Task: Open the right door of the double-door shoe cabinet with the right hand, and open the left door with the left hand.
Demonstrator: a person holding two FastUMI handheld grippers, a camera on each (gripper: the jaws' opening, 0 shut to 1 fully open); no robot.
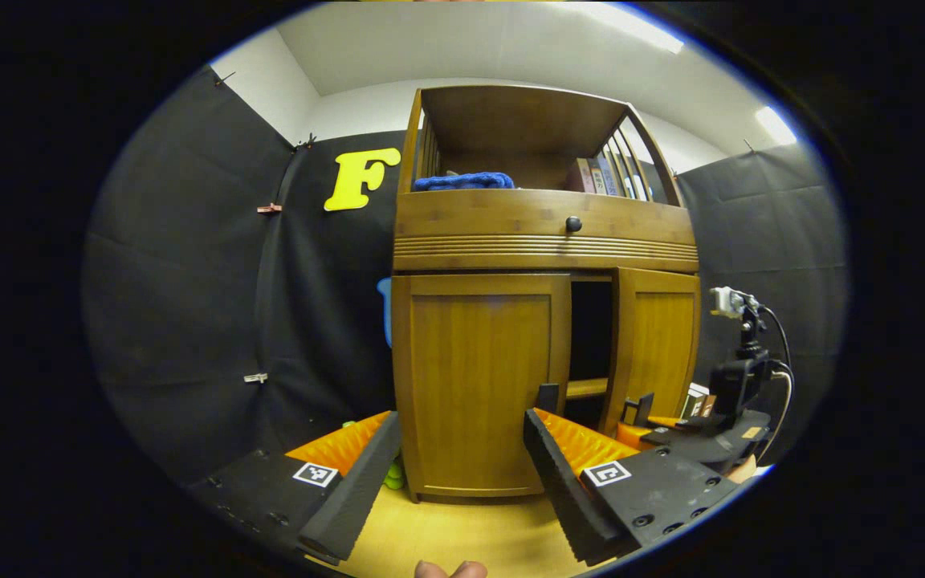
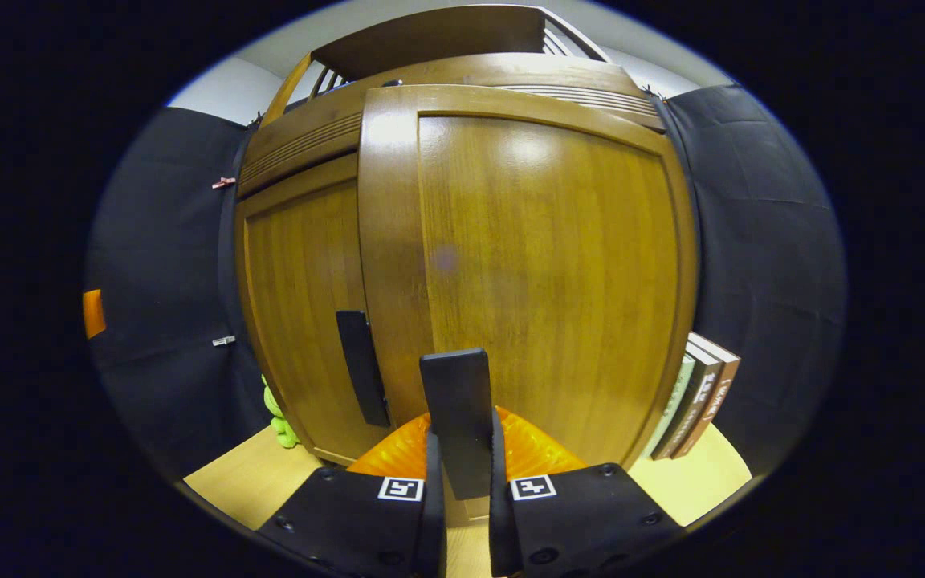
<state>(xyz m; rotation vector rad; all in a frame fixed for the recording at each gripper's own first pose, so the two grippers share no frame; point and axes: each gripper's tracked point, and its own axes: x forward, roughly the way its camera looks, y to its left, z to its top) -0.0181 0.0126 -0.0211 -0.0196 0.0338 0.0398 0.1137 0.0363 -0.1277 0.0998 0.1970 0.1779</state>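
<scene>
The wooden shoe cabinet (image 1: 543,241) stands straight ahead in the left gripper view. Its left door (image 1: 478,377) is closed, with a dark handle (image 1: 548,396) near its inner edge. The right door (image 1: 659,353) is swung slightly out, leaving a dark gap (image 1: 591,337) with an inner shelf visible. My left gripper (image 1: 461,421) is open, short of the left door, holding nothing. My right gripper (image 1: 641,411) is low on the right door's inner edge. In the right gripper view, the right gripper (image 2: 461,457) is shut on the right door's dark handle (image 2: 454,401), and the right door (image 2: 543,265) looms close.
A blue cloth (image 1: 462,181) and books (image 1: 601,175) sit on the open top shelf above a drawer with a dark knob (image 1: 573,224). Books (image 2: 695,393) lean by the cabinet's right side. A green object (image 2: 278,417) lies at its left foot. The floor (image 1: 462,530) is light wood.
</scene>
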